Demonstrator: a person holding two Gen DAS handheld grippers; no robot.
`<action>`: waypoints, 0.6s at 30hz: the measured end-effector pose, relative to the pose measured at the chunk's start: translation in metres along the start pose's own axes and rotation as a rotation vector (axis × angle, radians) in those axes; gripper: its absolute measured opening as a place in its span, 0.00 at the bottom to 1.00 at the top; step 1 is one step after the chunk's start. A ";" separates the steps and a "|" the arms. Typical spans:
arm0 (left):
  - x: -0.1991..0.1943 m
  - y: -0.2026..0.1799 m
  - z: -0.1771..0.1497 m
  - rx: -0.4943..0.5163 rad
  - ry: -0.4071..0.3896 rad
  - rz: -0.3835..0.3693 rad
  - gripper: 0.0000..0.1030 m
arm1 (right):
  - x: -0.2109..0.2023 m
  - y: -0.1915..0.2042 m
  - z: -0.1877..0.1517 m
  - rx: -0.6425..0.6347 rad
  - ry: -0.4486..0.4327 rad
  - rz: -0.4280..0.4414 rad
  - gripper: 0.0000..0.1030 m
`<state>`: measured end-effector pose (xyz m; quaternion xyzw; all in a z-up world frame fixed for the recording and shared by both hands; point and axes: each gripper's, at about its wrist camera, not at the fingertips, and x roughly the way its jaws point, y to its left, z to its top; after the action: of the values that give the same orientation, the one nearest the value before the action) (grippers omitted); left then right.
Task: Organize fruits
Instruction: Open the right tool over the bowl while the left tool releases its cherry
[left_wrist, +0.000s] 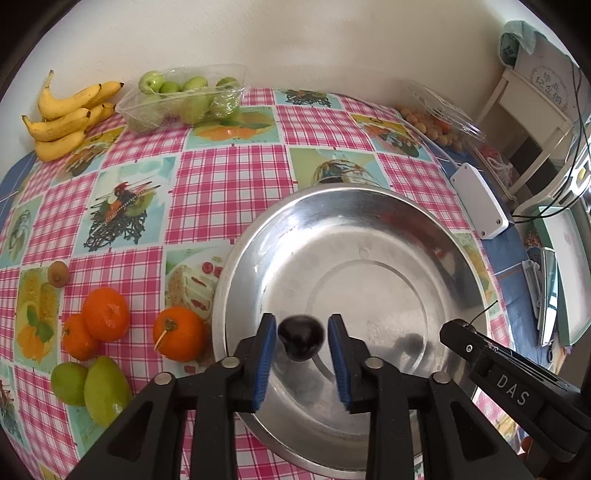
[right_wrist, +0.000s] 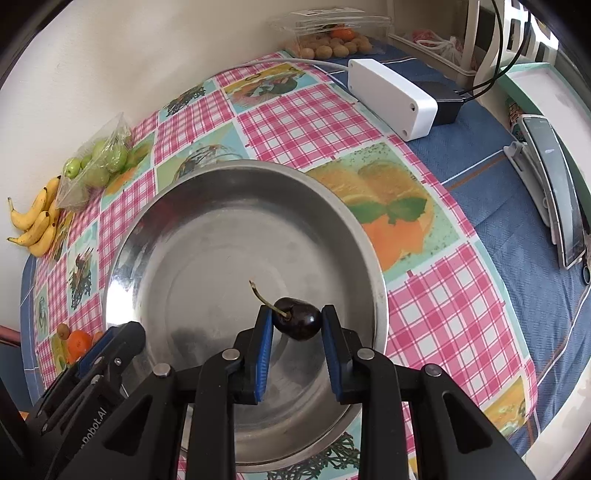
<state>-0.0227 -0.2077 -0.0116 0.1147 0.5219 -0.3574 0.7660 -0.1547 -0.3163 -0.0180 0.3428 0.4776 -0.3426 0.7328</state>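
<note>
Cherries, two of them, dark and glossy, sit over the near part of the steel bowl (left_wrist: 369, 236), one at each pair of tongs. Left tongs (left_wrist: 302, 334): the cherry (left_wrist: 301, 336) lies between the blue pads with a visible gap on either side, so the pads stand slightly apart and no longer press it; whether it rests on the bowl floor or is dropping I cannot tell, though its blurred outline suggests a release under way. Right tongs (right_wrist: 297, 323): pads nearly closed and clamped on the second cherry (right_wrist: 296, 322), stem (right_wrist: 264, 299) pointing up and away, fruit held above the bowl's inner slope. Both tools point steeply down, presumably to set the fruit low and stop it rolling. The bowl otherwise looks bare, so sorting appears to be at an early stage. On the checked tablecloth (left_wrist: 221, 184) to the left: oranges (left_wrist: 105, 314), green mangoes (left_wrist: 105, 389), a small brown fruit (left_wrist: 58, 273). Against the wall: bananas (left_wrist: 70, 114) and a clear tray of green fruit (left_wrist: 181, 98). Far right: a white box (left_wrist: 478, 201) with cable and a clear box of small tan fruit (left_wrist: 432, 125). Risk: a round cherry may roll once freed.
</note>
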 end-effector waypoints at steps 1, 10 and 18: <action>-0.001 0.000 0.000 -0.001 0.000 -0.003 0.42 | 0.000 0.000 0.000 -0.001 -0.001 0.000 0.27; -0.027 0.003 0.003 -0.016 -0.032 -0.014 0.63 | -0.012 0.001 0.005 -0.015 -0.006 0.007 0.45; -0.035 0.028 0.005 -0.096 -0.030 0.094 0.89 | -0.021 0.005 0.003 -0.060 -0.020 -0.022 0.76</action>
<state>-0.0073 -0.1757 0.0156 0.0968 0.5209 -0.2974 0.7943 -0.1551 -0.3126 0.0034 0.3120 0.4839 -0.3398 0.7437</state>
